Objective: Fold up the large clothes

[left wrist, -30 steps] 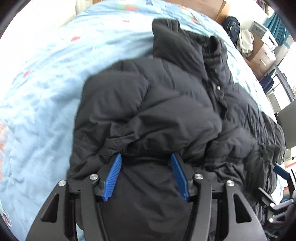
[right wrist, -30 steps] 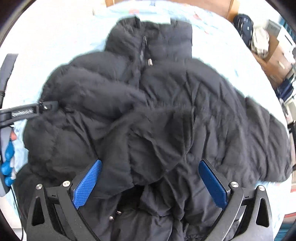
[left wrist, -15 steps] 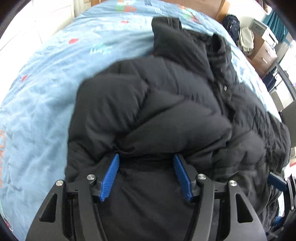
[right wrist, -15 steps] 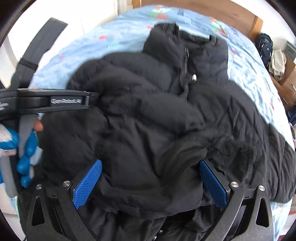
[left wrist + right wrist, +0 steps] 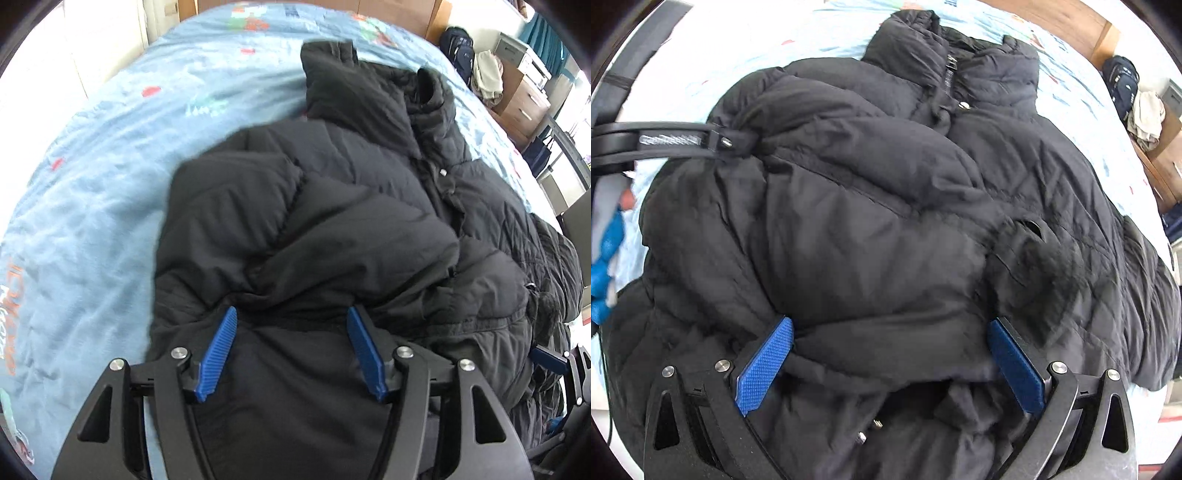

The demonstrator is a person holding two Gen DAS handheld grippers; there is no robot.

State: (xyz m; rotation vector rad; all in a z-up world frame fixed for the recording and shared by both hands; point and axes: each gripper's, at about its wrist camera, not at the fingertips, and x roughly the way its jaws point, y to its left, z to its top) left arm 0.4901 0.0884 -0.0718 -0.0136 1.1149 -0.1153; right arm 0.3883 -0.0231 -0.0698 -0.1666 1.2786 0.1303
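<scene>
Folding a sleeve across the chest is the step I judge I am in: the puffy black quilted jacket [image 5: 332, 229] lies front-up on the pale blue printed bedspread [image 5: 110, 155], collar toward the wooden headboard, with one bulky sleeve already over its middle. My left gripper [image 5: 291, 350] has its blue pads spread apart with jacket fabric lying between them, not pinched. My right gripper [image 5: 890, 365] stands wide open over a thick roll of fabric near the hem, pads not pressing on it. Next I probably need to find the hem and carry it toward the collar, keeping the sleeve tucked. The hem itself is hidden under my grippers, and the jacket's far sleeve runs out of frame.
</scene>
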